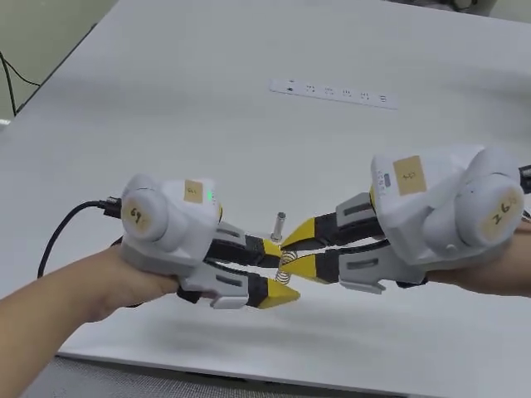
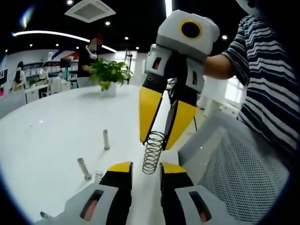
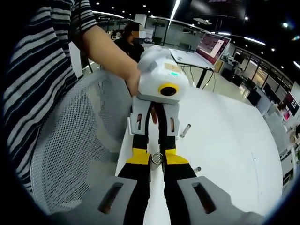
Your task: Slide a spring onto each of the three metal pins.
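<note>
One spring [image 2: 151, 154] is pinched at one end in my right tongs [image 3: 157, 158]. My left tongs [image 2: 146, 168] are apart, one jaw on each side of its other end, not squeezing it. Past them, on the table [image 1: 249, 124], the far pin [image 2: 106, 139] and the near pin [image 2: 83, 168] stand bare. A small spring [image 2: 98, 176] sits just beside the near pin. I think no pin is done yet, so all three are left.

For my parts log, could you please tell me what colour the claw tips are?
The claw tips are yellow; the left gripper view shows them best.
</note>
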### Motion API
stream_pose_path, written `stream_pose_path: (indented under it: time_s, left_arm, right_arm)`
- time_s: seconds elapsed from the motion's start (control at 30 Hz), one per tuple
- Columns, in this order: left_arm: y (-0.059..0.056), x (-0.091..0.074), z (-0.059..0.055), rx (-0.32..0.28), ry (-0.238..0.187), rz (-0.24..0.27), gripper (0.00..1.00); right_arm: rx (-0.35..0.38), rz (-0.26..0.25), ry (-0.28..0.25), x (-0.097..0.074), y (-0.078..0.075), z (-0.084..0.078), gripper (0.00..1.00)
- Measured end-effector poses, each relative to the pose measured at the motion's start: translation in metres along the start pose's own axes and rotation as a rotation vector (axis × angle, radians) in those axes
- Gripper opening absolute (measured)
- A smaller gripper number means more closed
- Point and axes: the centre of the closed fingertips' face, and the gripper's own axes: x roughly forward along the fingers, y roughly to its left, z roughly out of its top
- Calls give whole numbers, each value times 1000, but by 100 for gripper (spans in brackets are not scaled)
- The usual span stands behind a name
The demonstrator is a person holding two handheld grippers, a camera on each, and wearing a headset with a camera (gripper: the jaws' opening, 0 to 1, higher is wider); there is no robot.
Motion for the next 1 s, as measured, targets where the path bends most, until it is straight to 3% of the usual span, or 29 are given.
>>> stream_pose_path:
  time_s: [0.47, 1.0]
  left_arm:
    - [5, -11, -6, -23, 5, 31, 22]
    - [13, -45, -9, -69, -3, 96, 29]
  right_arm:
    - [-1, -30, 10, -4, -6, -3, 6]
    - [8, -58, 21, -8, -13, -9, 6]
